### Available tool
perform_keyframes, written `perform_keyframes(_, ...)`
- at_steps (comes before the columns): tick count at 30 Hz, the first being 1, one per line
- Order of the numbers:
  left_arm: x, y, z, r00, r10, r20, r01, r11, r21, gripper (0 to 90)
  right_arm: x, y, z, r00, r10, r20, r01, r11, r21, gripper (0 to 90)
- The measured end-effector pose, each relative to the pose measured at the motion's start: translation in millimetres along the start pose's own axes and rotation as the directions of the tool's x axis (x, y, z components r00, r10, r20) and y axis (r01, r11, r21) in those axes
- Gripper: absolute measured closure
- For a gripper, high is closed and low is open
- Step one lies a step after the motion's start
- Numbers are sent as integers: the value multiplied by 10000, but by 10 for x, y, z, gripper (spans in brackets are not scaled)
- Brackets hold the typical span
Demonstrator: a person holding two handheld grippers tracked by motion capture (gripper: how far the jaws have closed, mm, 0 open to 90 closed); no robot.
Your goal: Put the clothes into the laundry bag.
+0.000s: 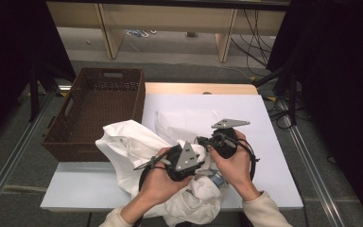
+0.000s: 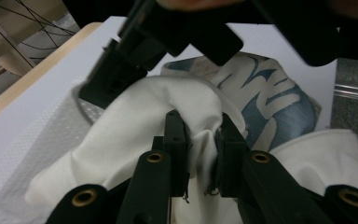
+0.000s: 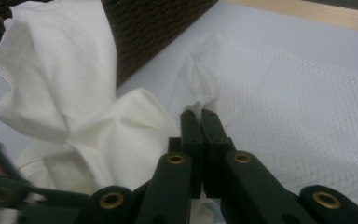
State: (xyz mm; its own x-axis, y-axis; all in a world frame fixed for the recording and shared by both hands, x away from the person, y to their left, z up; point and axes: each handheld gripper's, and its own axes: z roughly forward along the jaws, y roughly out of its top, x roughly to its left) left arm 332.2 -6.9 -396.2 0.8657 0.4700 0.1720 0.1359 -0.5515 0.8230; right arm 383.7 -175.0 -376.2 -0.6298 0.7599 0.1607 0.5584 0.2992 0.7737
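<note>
Garment print: lettering unreadable.

A dark brown woven basket with cut-out handles stands at the left edge of the white worktop, partly hanging past its side. A pale wooden strip runs along the worktop's far edge. Beyond it, on the grey floor, stand light wooden frame legs, with loose black cables lying to the right.
</note>
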Motion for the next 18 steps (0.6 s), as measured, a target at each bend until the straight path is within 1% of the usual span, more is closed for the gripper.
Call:
perform_keyframes(2, 52, -43, 152, 9997, -235, -103, 236, 9996, 122, 783, 1, -2, -13, 10000, -43, 36, 43, 10000, -16, 900)
perform_keyframes(3, 84, -68, 227, 9994, -327, -62, 329, 9988, 365, 784, 0, -4, -3, 9999, 44, -155, -46, 10000, -72, 900)
perform_keyframes(4, 106, -103, 314, 9995, -318, -86, 322, 9981, 517, 786, -3, -2, -14, 9997, 122, -193, -123, 9999, -18, 900)
perform_keyframes(5, 110, -143, 401, 9995, -256, -201, 270, 9971, 710, 786, 2, -3, -12, 9997, 176, -185, -177, 9998, -13, 900)
perform_keyframes(6, 116, -180, 481, 9990, -139, -424, 179, 9953, 951, 786, 2, -3, -12, 9997, 176, -185, -177, 9998, -13, 900)
perform_keyframes(7, 127, -213, 555, 9961, -246, -842, 322, 9954, 901, 789, 8, -7, -15, 9997, 216, -145, -215, 9997, 100, 900)
perform_keyframes(8, 143, -235, 611, 9941, -366, -1018, 468, 9940, 990, 789, 8, -7, -15, 9997, 216, -145, -215, 9997, 100, 900)
perform_keyframes(9, 166, -245, 645, 9921, -370, -1199, 508, 9922, 1141, 792, 12, -19, 6, 9992, 352, -176, -348, 9991, 238, 900)
perform_keyframes(10, 197, -247, 664, 9910, -416, -1269, 583, 9897, 1305, 792, 12, -19, 6, 9992, 352, -176, -348, 9991, 238, 900)
perform_keyframes(11, 227, -251, 690, 9927, -459, -1120, 625, 9868, 1492, 793, 2, -25, 18, 9995, 285, -137, -281, 9993, 256, 900)
perform_keyframes(12, 235, -247, 700, 9906, -397, -1311, 604, 9856, 1576, 794, -4, -27, 24, 9998, 162, -101, -160, 9997, 196, 900)
perform_keyframes(13, 241, -248, 705, 9884, -551, -1413, 774, 9845, 1576, 794, -12, -28, 34, 9998, 200, -70, -199, 9997, 136, 900)
perform_keyframes(14, 244, -250, 701, 9872, -721, -1419, 933, 9845, 1488, 794, -16, -26, 19, 9993, 377, -71, -375, 9989, 277, 900)
perform_keyframes(15, 242, -251, 678, 9867, -764, -1436, 969, 9851, 1419, 794, -30, -28, 23, 9998, 208, -24, -208, 9996, 180, 900)
perform_keyframes(16, 233, -255, 659, 9868, -855, -1373, 1033, 9863, 1285, 792, -29, -26, 16, 9997, 253, -71, -252, 9996, 92, 900)
perform_keyframes(17, 227, -268, 636, 9869, -1010, -1256, 1141, 9883, 1014, 788, -32, -21, 9, 9997, 246, -90, -245, 9997, 86, 900)
perform_keyframes(18, 239, -278, 591, 9882, -983, -1172, 1100, 9891, 982, 780, -30, -14, -8, 9993, 322, -165, -321, 9995, 69, 900)
